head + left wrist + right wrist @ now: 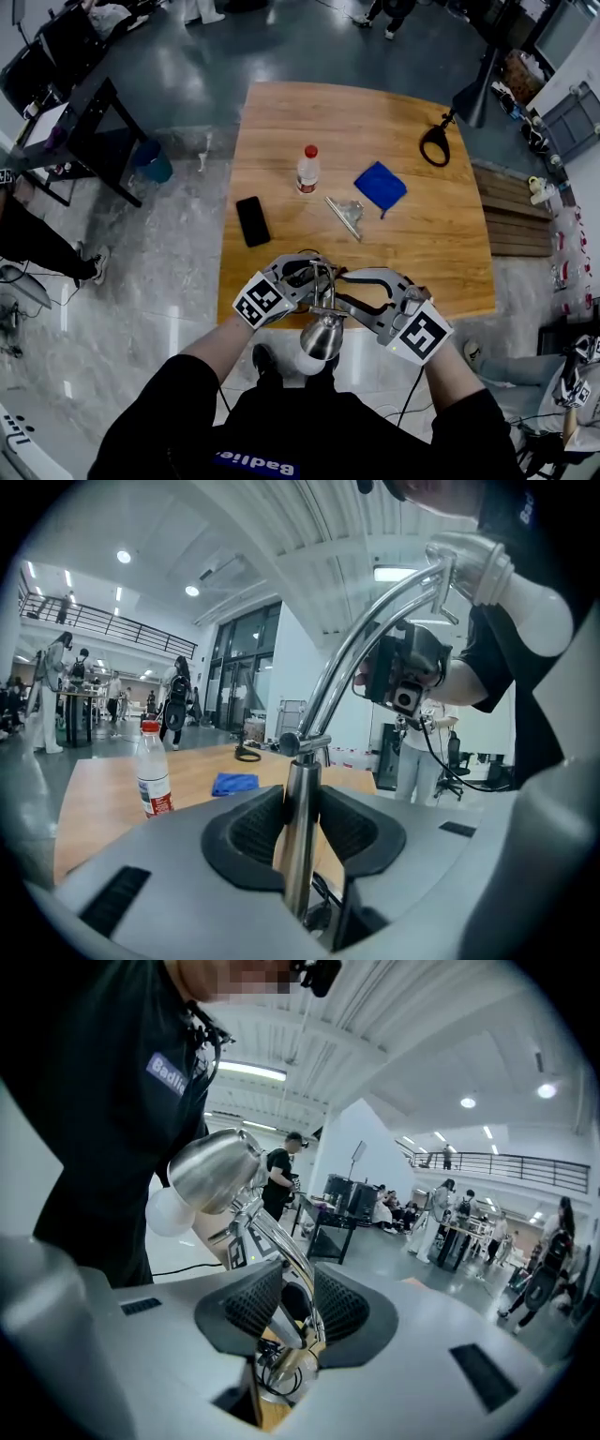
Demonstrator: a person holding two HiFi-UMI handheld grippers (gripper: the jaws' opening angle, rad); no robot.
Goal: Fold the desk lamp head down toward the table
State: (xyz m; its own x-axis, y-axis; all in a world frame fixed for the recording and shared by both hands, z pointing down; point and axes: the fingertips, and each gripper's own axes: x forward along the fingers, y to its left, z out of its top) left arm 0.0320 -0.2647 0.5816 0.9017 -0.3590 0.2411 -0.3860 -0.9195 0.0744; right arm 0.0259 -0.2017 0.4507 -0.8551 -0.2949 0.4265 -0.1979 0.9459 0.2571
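Note:
A chrome desk lamp stands at the near edge of the wooden table (281, 122). Its shiny head (322, 337) with a white bulb (309, 364) hangs out over the edge toward me. My left gripper (305, 277) comes in from the left. In the left gripper view (302, 803) both pads press the upright post (300, 855). My right gripper (349, 286) comes in from the right. In the right gripper view (298, 1288) it is open, and the thin curved arm (281, 1241) runs along one pad with a gap beside it. The head (211, 1180) rises above these jaws.
Farther back on the table lie a black phone (252, 221), a water bottle with a red cap (307, 169), a blue cloth (380, 186), a metal clip (347, 216) and a black ring-shaped object (434, 145). A dark desk (84, 112) stands left; people move in the background.

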